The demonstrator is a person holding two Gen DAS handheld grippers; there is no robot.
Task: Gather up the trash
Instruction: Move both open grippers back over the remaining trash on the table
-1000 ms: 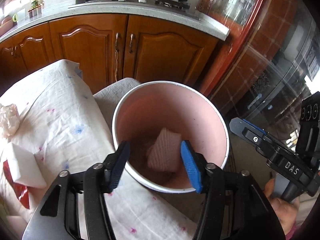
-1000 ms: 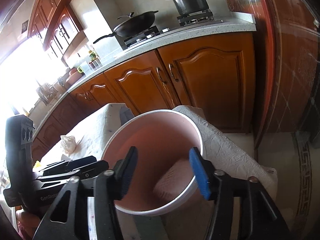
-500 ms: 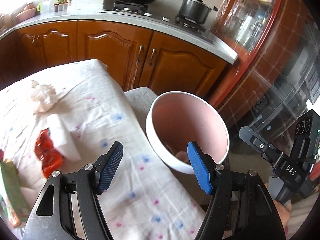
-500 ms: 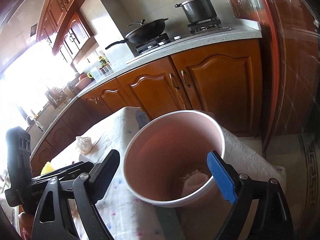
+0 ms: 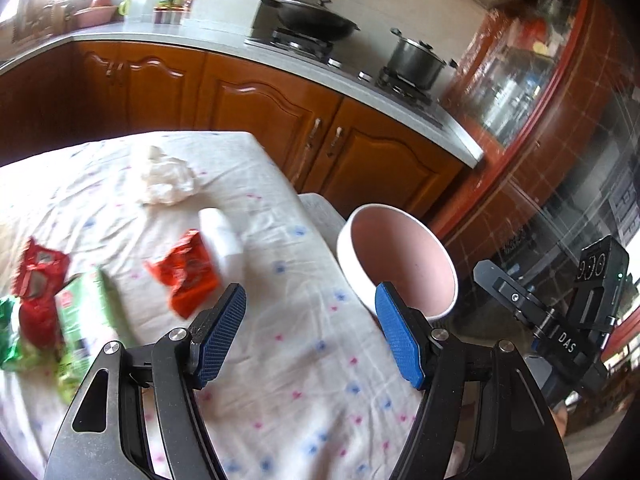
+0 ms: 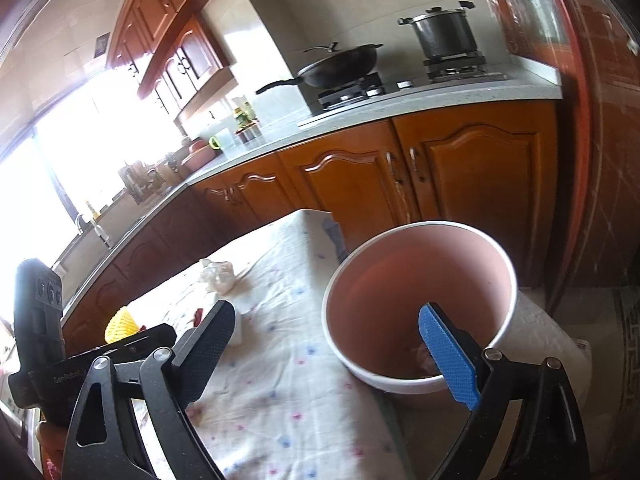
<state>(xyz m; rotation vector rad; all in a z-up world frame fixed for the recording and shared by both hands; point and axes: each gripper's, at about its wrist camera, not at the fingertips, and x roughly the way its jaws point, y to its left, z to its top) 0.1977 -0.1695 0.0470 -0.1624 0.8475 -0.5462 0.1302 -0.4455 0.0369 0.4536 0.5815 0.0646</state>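
Observation:
A pink bin with a white rim point(image 5: 400, 256) stands just past the table's right edge; it also shows in the right wrist view point(image 6: 420, 300), with some trash at its bottom. My left gripper point(image 5: 310, 336) is open and empty above the tablecloth, left of the bin. My right gripper point(image 6: 332, 352) is open wide and empty, its right finger over the bin's near rim. On the table lie a crumpled tissue point(image 5: 166, 178), a white block point(image 5: 222, 240), a red wrapper point(image 5: 186, 276), another red wrapper point(image 5: 38, 276) and green packets point(image 5: 80, 320).
The table has a white spotted cloth point(image 5: 304, 392). Brown cabinets point(image 5: 256, 120) and a counter with a wok point(image 5: 312, 20) and a pot point(image 5: 416, 60) stand behind. A glass-fronted red cabinet point(image 5: 520, 80) is at the right. A yellow object point(image 6: 120, 322) sits on the table.
My left gripper has pulled back and swung left from over the bin to above the table, and more trash has come into its view. My right gripper has opened wider and drawn back.

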